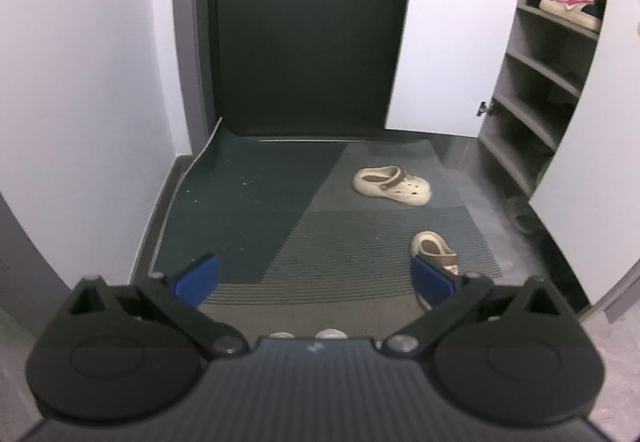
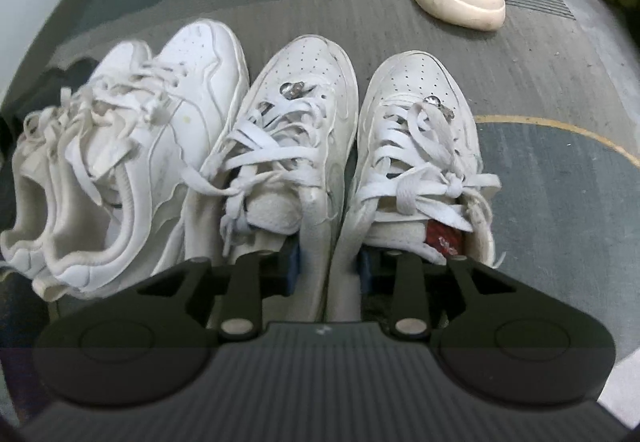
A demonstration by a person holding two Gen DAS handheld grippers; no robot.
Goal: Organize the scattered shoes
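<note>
- the right gripper (image 2: 326,262) is pointed steeply down over a pair of white laced sneakers, with its blue pads pinched on the two inner collar walls, one pad inside each shoe, so both are clenched together.
- the middle sneaker (image 2: 296,130) and the right sneaker (image 2: 416,130) are seen side by side and touching on the ribbed mat (image 2: 400,22); a third white sneaker (image 2: 132,146) is pressed against the middle one on its left.
- the left gripper (image 1: 316,278) is held with jaws wide apart and nothing between them, above the same mat.
- two cream clogs are left loose: the far clog (image 1: 392,186) out on the mat, and the near clog (image 1: 434,250) just beyond the right pad, partly hidden by it.
- the open shoe cabinet (image 1: 532,82) is seen to the right, with a pink-trimmed sneaker (image 1: 572,6) already on an upper shelf.
- for a good lift, it is judged that the pinch should be kept deep on both collars and the pair raised straight up, so that neither shoe is let slip out.
- snagging of the loose laces, and dragging of the third sneaker, should be watched for.
- the free claw is best used for a clog.
</note>
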